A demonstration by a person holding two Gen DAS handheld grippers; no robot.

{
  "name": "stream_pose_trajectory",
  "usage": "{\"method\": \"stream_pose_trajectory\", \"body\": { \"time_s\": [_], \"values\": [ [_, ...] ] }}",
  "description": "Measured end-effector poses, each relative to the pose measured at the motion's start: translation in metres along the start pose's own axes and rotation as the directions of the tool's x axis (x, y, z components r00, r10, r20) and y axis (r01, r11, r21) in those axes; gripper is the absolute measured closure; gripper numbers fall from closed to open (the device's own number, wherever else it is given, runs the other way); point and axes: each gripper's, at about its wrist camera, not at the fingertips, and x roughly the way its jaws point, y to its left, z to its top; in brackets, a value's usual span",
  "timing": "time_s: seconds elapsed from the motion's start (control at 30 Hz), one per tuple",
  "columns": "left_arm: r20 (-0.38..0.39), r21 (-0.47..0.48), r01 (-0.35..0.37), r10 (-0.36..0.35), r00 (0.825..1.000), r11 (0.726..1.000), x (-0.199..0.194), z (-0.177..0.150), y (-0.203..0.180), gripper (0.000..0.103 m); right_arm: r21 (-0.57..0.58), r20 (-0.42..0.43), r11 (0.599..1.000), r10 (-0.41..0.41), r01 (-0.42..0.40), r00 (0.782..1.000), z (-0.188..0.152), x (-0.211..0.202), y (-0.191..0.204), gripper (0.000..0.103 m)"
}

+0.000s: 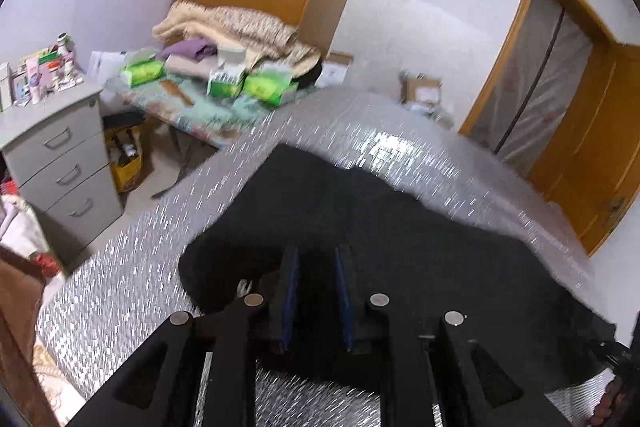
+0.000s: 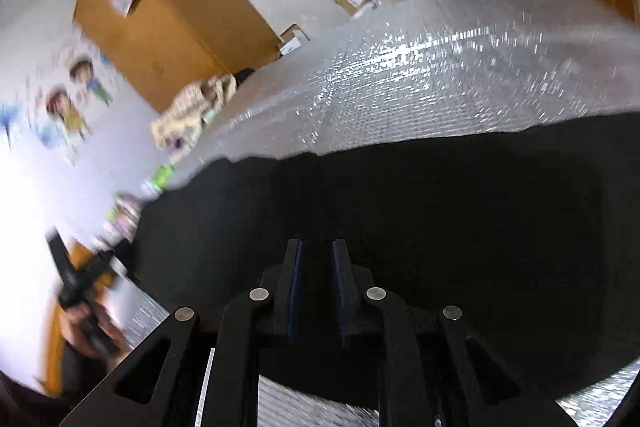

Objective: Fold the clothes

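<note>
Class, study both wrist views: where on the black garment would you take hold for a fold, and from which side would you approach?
Probably grip the black garment at its rounded near-left edge, coming from the left over the silver mat. There the cloth ends in a free, visible border against bare mat, so a finger could likely slide under; elsewhere it lies flat. The left gripper stands nearest.

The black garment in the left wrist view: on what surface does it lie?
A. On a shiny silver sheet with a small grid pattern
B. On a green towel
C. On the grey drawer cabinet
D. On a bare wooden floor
A: the black garment is spread on the shiny silver sheet, whose glittering grid shows around its edges; the grey drawer cabinet stands apart, off to the left.
</note>
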Motion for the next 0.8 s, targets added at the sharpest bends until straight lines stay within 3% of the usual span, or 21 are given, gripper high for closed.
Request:
{"method": "stream_pose_trajectory", "body": {
  "time_s": [0.2, 0.3, 0.4, 0.63, 0.8],
  "values": [
    [0.008, 0.011, 0.002, -0.002, 1.0, 1.0, -0.007, -0.007, -0.009, 0.084, -0.083, 0.006, 0.993, -0.078, 0.078, 0.997, -0.008, -0.008, 0.013, 0.087],
    [0.022, 0.062, 0.026, -0.027, 0.999, 0.998, -0.014, -0.015, -0.026, 0.084, -0.135, 0.013, 0.986, -0.097, 0.098, 0.995, -0.015, -0.016, 0.017, 0.087],
    [-0.023, 0.095, 0.047, -0.045, 0.999, 0.994, -0.006, -0.028, -0.039, 0.084, -0.149, -0.014, 0.982, -0.118, 0.114, 0.993, -0.023, -0.013, 0.014, 0.087],
    [0.001, 0.076, 0.032, -0.032, 0.999, 0.997, -0.012, -0.028, -0.038, 0.084, -0.152, 0.021, 0.983, -0.101, 0.104, 0.995, -0.023, -0.026, 0.017, 0.088],
    [0.028, 0.011, -0.002, 0.001, 1.0, 1.0, -0.019, -0.023, -0.02, 0.084, -0.153, 0.031, 0.984, -0.09, 0.094, 0.995, -0.018, -0.022, 0.022, 0.088]
  ]
}}
